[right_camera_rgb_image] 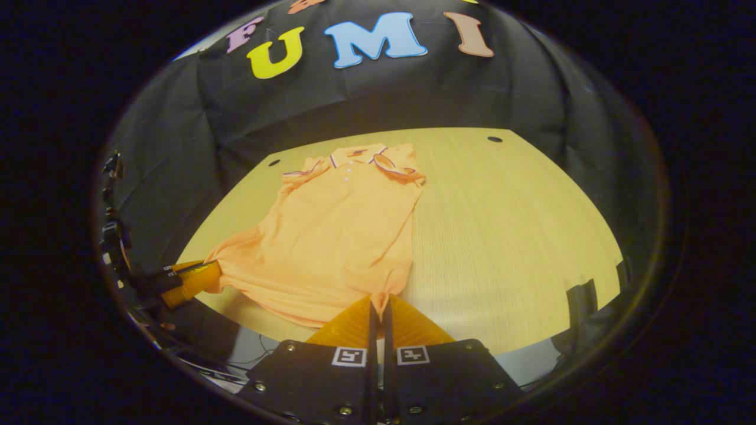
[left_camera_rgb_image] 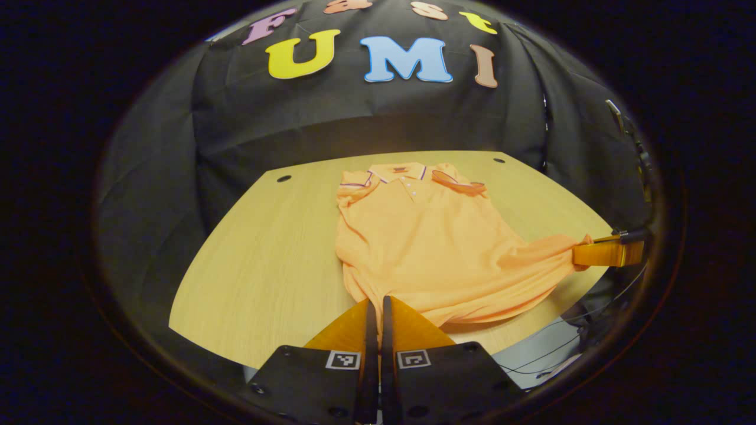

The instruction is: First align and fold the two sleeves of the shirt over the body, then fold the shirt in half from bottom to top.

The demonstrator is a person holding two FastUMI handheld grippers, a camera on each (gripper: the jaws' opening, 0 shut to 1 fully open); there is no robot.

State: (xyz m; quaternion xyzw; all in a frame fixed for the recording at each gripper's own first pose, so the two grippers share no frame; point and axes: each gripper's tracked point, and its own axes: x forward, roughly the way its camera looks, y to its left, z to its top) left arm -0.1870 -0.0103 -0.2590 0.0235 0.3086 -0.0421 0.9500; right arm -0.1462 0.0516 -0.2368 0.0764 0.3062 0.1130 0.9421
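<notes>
In the left gripper view, the left gripper [left_camera_rgb_image: 378, 302] has its 2 fingers pressed together at 6 o'clock, pinching the near hem corner of the orange polo shirt [left_camera_rgb_image: 425, 242] between them. The cloth rises slightly off the wooden table [left_camera_rgb_image: 266, 265] at that pinch and runs away toward 12 o'clock, where the collar [left_camera_rgb_image: 401, 173] lies flat, with both short sleeves folded in over the body beside it. At 3 o'clock the right gripper [left_camera_rgb_image: 582, 254] shows farther off, holding the other hem corner, with the hem stretched taut and creased between the 2 pinch points.

In the right gripper view, the right gripper [right_camera_rgb_image: 378, 302] also has its 2 fingers closed at 6 o'clock, a small fold of the shirt's [right_camera_rgb_image: 336, 236] hem corner caught between them. The shirt body spreads from there toward 11 o'clock across the table [right_camera_rgb_image: 520, 236], collar at the far end. At 8 o'clock the left gripper [right_camera_rgb_image: 208, 273] grips the opposite hem corner at the table's near edge. The table to the shirt's 3 o'clock side is bare wood with 1 dark hole [right_camera_rgb_image: 495, 139] near its far edge.
</notes>
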